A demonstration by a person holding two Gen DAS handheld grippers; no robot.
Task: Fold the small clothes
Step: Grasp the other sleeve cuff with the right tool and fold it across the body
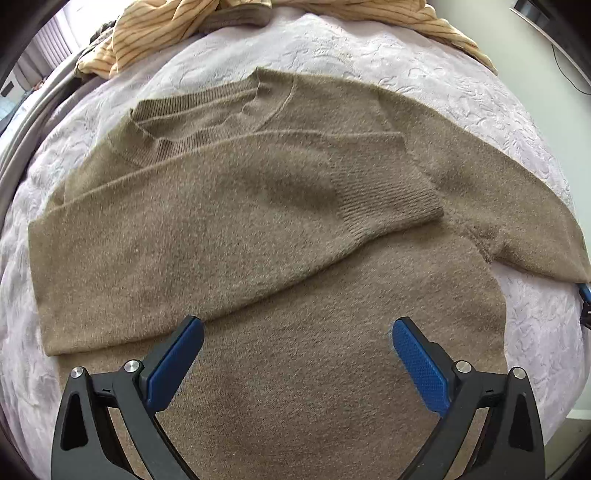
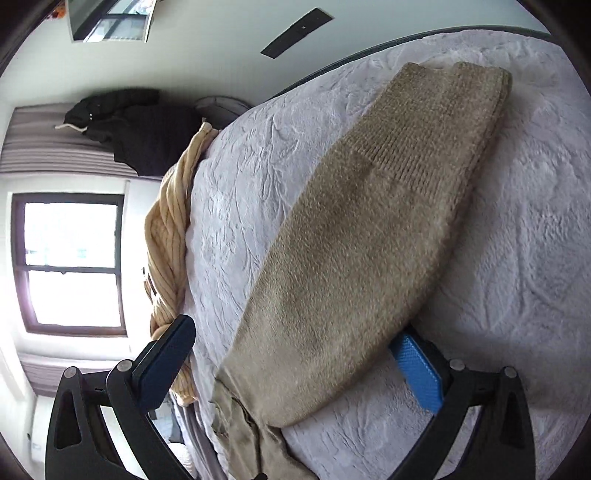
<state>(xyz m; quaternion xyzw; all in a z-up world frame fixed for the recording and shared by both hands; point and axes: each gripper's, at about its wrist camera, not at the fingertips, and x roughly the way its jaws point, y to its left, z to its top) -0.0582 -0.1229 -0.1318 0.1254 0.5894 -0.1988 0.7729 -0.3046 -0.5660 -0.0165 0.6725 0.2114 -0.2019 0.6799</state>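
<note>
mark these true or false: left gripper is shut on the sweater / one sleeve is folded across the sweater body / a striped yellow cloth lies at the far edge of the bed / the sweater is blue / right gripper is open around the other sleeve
1. False: the left gripper is open above the brown sweater, holding nothing.
2. True: one sleeve, its ribbed cuff showing, lies across the body.
3. True: the striped yellow cloth lies bunched at the far edge of the bed cover.
4. False: the sweater is brown.
5. True: the right gripper is open, with the other sleeve between its fingers.
</note>
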